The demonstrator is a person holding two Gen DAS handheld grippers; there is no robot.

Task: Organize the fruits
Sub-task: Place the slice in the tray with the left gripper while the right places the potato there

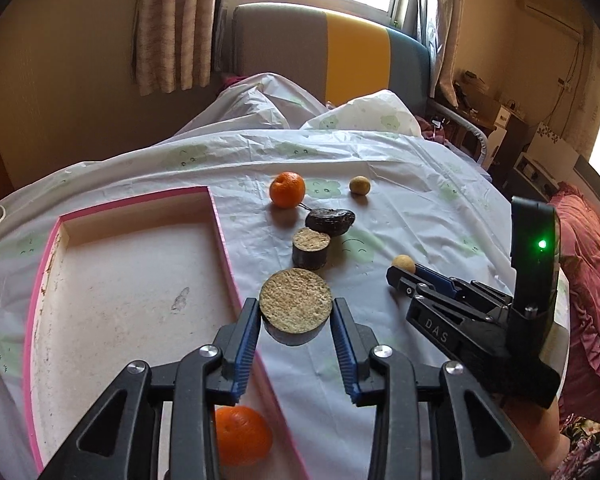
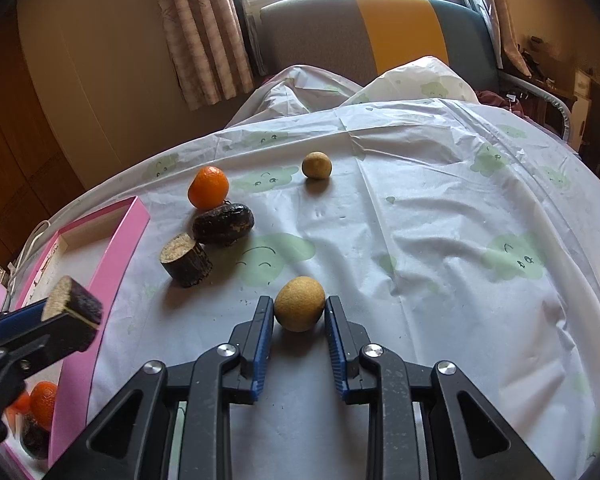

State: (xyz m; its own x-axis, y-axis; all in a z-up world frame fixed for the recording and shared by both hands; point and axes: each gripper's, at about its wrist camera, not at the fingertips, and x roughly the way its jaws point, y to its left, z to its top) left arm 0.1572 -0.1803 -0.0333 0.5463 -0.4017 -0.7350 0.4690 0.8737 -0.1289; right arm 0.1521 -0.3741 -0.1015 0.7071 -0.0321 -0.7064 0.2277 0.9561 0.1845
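Note:
My left gripper [image 1: 296, 312] is shut on a dark cut stub with a tan face [image 1: 295, 305], held over the right wall of the pink tray [image 1: 224, 236]; it also shows in the right wrist view [image 2: 73, 302]. An orange [image 1: 242, 434] lies in the tray under my left fingers. My right gripper [image 2: 299, 312] is shut on a small tan round fruit [image 2: 299, 309], low over the cloth. On the cloth lie another orange [image 2: 208, 193], a dark wrinkled fruit [image 2: 223, 223], a second cut stub [image 2: 186, 259] and another tan round fruit [image 2: 317, 165].
The table wears a white plastic cloth with green prints [image 2: 460, 220]. A chair with grey, yellow and blue back [image 1: 332, 56] stands behind it. Shelves and clutter [image 1: 512, 132] are at the right.

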